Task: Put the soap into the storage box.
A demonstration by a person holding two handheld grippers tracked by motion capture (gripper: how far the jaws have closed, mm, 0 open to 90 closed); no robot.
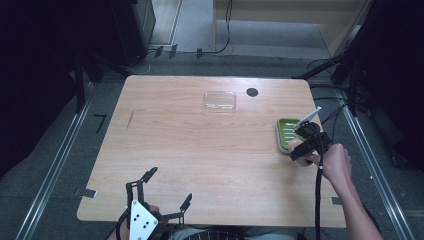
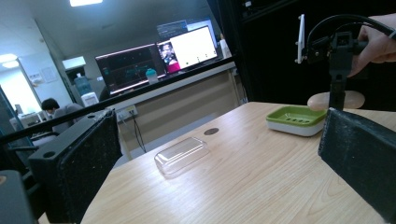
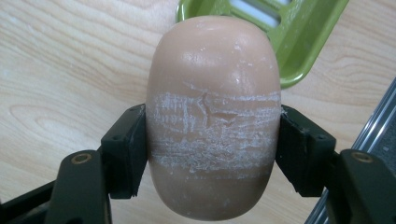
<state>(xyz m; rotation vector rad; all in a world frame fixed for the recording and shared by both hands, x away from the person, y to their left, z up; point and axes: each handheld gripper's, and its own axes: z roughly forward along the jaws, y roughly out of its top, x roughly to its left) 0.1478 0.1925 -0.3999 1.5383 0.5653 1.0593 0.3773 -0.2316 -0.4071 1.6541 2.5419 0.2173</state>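
**Soap clamped crosswise above the table's right edge**

We see the soap bar (image 3: 214, 121), an oval, peach-coloured piece, held with its long axis running away from the right gripper's camera, its far rounded end pointing toward the green soap dish (image 3: 299, 37). In the right gripper view a band of white scuff marks crosses the bar's middle, just where the pads meet it. In the left gripper view the bar (image 2: 343, 100) hangs level, above the wood and just behind the dish (image 2: 295, 120), not touching it as far as we can tell.

The right gripper (image 3: 212, 149) is closed on the bar: its two black jaws press the bar's long sides, one on each, across the short axis. The left gripper (image 1: 167, 189) stands with its jaws spread wide and nothing between them; in its own view the two black pads frame bare table.

In the high view the right hand (image 1: 334, 162) grasps its gripper (image 1: 300, 148) from behind, forearm coming in from the lower right, the tool over the near corner of the dish (image 1: 286, 135) at the table's (image 1: 200, 150) right edge. The left gripper sits low at the near edge, pointing forward and to the right. A clear plastic lid (image 1: 219, 100) lies near the far edge, well apart from both.
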